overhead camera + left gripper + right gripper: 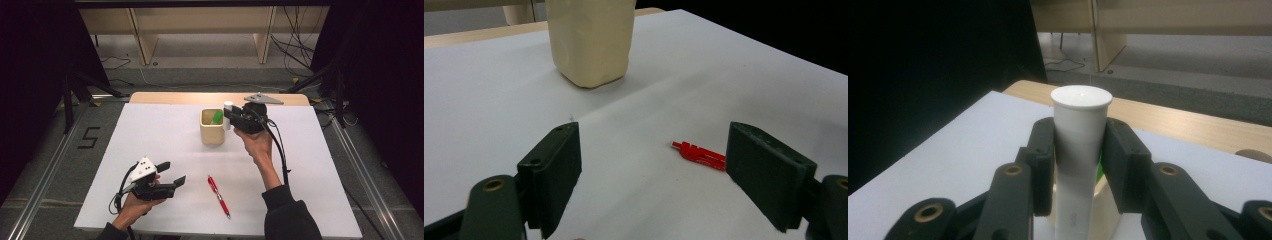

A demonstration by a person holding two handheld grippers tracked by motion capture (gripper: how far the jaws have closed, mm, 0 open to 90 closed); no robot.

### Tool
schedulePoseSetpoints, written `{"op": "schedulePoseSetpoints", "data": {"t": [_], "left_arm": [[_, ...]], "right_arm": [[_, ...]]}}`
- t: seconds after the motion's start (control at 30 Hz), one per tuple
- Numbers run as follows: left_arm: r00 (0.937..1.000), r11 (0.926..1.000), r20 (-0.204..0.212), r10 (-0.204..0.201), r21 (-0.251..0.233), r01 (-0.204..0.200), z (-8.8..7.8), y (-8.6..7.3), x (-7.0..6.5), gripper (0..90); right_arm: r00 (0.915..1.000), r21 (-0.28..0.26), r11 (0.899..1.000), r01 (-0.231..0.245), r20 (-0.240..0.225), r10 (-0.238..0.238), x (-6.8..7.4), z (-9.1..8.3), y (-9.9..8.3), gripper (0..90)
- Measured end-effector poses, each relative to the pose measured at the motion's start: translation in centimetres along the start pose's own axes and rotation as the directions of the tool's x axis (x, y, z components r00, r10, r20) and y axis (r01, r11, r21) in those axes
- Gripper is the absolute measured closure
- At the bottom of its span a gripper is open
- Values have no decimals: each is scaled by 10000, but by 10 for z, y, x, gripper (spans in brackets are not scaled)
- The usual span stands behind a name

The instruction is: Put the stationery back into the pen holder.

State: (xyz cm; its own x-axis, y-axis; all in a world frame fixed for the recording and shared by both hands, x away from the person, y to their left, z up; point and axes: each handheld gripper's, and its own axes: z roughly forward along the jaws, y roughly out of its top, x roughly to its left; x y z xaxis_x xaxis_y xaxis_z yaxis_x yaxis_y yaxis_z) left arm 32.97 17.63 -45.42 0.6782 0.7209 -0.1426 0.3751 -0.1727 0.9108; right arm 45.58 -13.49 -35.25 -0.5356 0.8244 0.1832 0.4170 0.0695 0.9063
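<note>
Above the right rim of the cream cup (212, 131), the right gripper (231, 116) clamps a white tube (1079, 150) upright, cap end on top, both pads pressed against its sides just under the cap. The lower end of the tube stands over or just inside the cup's mouth; which of the two cannot be settled. By my judgement the tube is kept vertical so that it can drop straight in beside the green item (217, 117) already standing in the cup. The right forearm rises from the near edge of the table (150, 130), hand raised level with the cup's top, jaws pointing left toward the cup.

Well nearer than the cup and to its left, the left gripper (172, 175) rests low over the table in the person's hand, jaws spread wide with nothing between them, aimed toward the cup. A red pen (218, 195) lies flat on the table near of the cup, to the right of that gripper and apart from it, probably next for collection.
</note>
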Motion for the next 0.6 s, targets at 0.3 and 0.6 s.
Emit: {"op": "schedulePoseSetpoints", "data": {"t": [0.3, 0.6], "left_arm": [[10000, 10000, 41, 0, -20, 0, 0, 0, 0, 220], [10000, 10000, 44, -20, -27, 20, 0, 0, 0, 220]], "right_arm": [[10000, -42, 10000, 8, 33, -8, 4, 9, 9, 676], [9999, 10, 9999, 103, 56, -103, 10, 23, 18, 676]]}}
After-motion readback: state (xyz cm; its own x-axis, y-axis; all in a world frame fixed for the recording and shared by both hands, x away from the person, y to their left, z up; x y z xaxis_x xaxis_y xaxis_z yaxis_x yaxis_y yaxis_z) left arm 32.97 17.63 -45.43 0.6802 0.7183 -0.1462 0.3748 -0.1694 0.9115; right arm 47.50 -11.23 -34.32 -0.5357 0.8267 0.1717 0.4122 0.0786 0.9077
